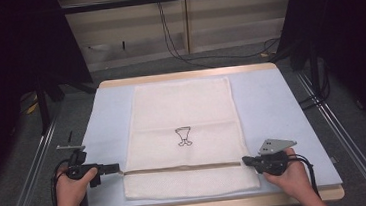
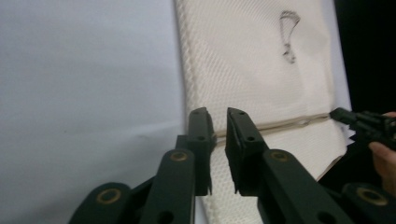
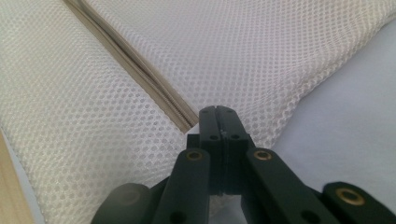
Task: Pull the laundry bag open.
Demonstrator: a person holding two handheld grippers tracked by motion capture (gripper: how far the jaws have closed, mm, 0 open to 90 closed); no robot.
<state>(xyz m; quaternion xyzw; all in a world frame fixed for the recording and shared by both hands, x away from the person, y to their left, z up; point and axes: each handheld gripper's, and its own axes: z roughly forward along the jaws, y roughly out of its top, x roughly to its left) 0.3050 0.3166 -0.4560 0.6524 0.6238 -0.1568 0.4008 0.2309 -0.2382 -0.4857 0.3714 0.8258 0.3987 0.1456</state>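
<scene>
High view, left to right. Left hand (image 1: 70,185) sits at lower left of the frame and holds the left gripper (image 1: 118,168) level, pointing right toward the left edge of a cream mesh laundry bag (image 1: 182,113). The bag lies flat on the pale blue tabletop (image 1: 272,110), long side running away from the person, and takes up the centre of the frame. A small dark printed figure (image 1: 184,136) sits near the bag's middle. A tan zipper line (image 1: 181,168) crosses the bag from side to side in its lower part. At lower right, the right hand (image 1: 290,171) holds the right gripper (image 1: 246,160) at the right end of that zipper line.

Left gripper view: the fingers (image 2: 201,135) stand a little apart, a narrow gap between them. The left end of the zipper (image 2: 280,125) lies in line with that gap, just beyond the tips; nothing appears pressed between the pads. The right gripper (image 2: 337,115) shows at the right edge of the frame, at the far end of the zipper.

Right gripper view: the fingers (image 3: 211,123) are together, pads meeting at centre frame. The zipper's end (image 3: 189,122) runs down from upper left and stops right at the fingertips. Whether a pull tab or a pinch of mesh is caught between the pads cannot be told. Blue tabletop (image 3: 355,126) shows at right.
</scene>
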